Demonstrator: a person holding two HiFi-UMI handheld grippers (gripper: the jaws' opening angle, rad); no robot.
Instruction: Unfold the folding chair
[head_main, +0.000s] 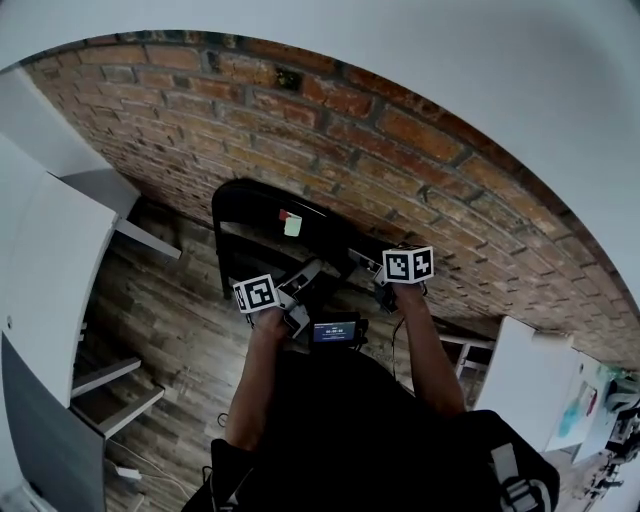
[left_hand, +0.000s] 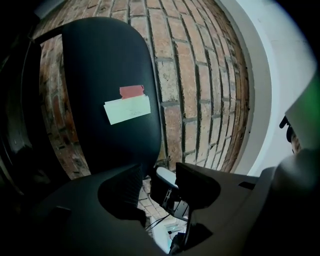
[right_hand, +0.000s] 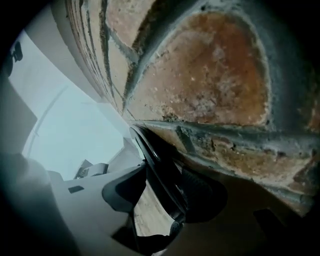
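Folding chair (head_main: 262, 212) – black, smooth rounded back, stands right by brick wall (head_main: 420, 140) on wood floor (head_main: 170, 320). Pale paper note (left_hand: 127, 110) stuck on back, bit of red tape (left_hand: 132, 91) just above it. Left gripper (left_hand: 157, 182) near chair back, jaws wide apart, holds nothing. Right gripper (right_hand: 160, 195) jaws wide apart too – chair's thin black edge (right_hand: 150, 160) runs between them, not squeezed

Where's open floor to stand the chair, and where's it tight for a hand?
Free: wood floor between the white shelf unit and the folding chair. Tight: right of the chair, where the right hand-held gripper sits close to the brick wall, chair edge between its open jaws.
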